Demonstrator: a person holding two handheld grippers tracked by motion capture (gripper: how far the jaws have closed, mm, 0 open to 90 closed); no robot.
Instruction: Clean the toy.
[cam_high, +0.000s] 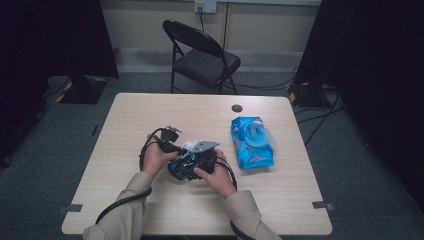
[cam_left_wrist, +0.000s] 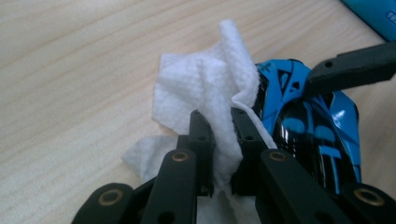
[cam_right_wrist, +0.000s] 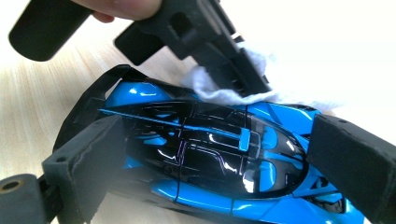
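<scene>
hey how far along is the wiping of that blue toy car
Done: a white wipe is out of the wipes pack and pinched in the left gripper. In hand: the right gripper clamps the blue toy car while the wipe presses its end. Left: the shiny roof and sides, apparently.

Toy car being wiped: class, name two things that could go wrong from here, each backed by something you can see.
1. The left tongs pinch just a fold of the white wipe, so rubbing might tug it loose.
2. The right tongs clamp the glossy blue toy car by its sides; pushing with the wipe could make it slip or twist on the table.
</scene>
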